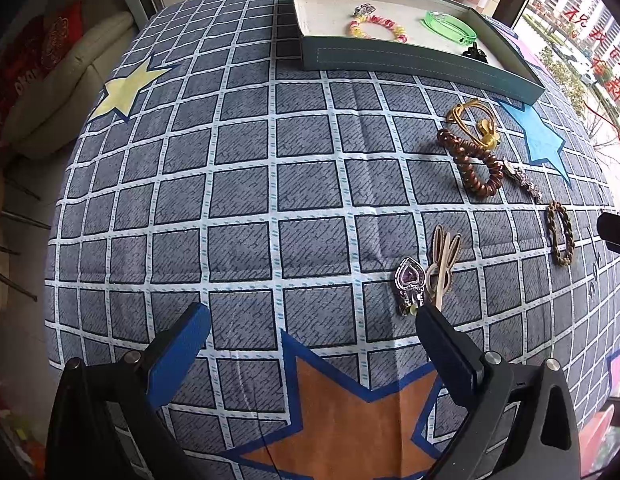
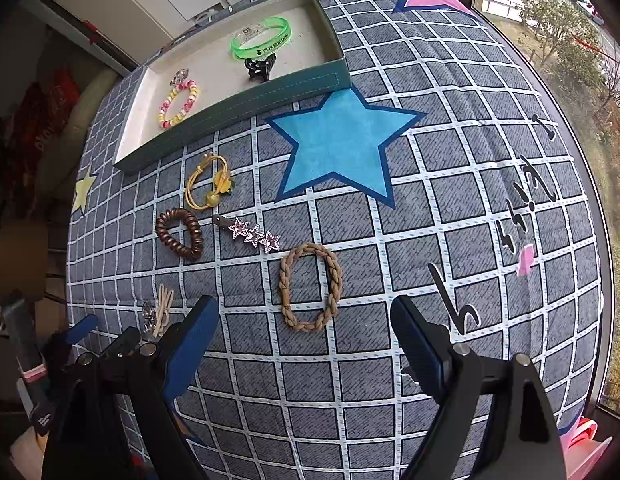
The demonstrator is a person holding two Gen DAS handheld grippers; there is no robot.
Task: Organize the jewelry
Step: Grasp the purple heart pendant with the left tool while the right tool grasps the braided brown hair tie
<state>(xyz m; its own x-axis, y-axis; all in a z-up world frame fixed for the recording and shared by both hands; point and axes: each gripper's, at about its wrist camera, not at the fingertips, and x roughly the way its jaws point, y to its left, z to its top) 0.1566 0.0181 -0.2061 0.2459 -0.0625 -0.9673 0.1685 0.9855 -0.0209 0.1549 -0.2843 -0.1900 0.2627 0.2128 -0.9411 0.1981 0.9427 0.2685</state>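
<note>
I have both tongs spread wide and empty above the counter (image 2: 449, 208), which carries a grey checked cloth with stars.

Left tongs (image 1: 311, 332): the right finger tip sits just beside the heart-shaped purple-stone clip (image 1: 409, 282) and the beige looped elastic tie (image 1: 443, 264). The clip looks rigid, small and probably slippery; I would grip it across its metal body. The tie is soft and light; pinch any strand.

Centre: the brown spiral coil tie (image 2: 180, 238), yellow cord tie with beads (image 2: 210, 186) and star-studded barrette (image 2: 252, 234) lie near each other, short of the shallow grey-green tray (image 2: 238, 100).

Right tongs (image 2: 304, 320): the tan braided elastic loop (image 2: 310, 288) lies between the fingers, slightly ahead. It is soft and compressible; I would close on one braided side.

The tray already holds a pink-and-yellow bead bracelet (image 2: 178, 104), a green translucent bangle (image 2: 262, 38) and a black claw clip (image 2: 258, 67).
</note>
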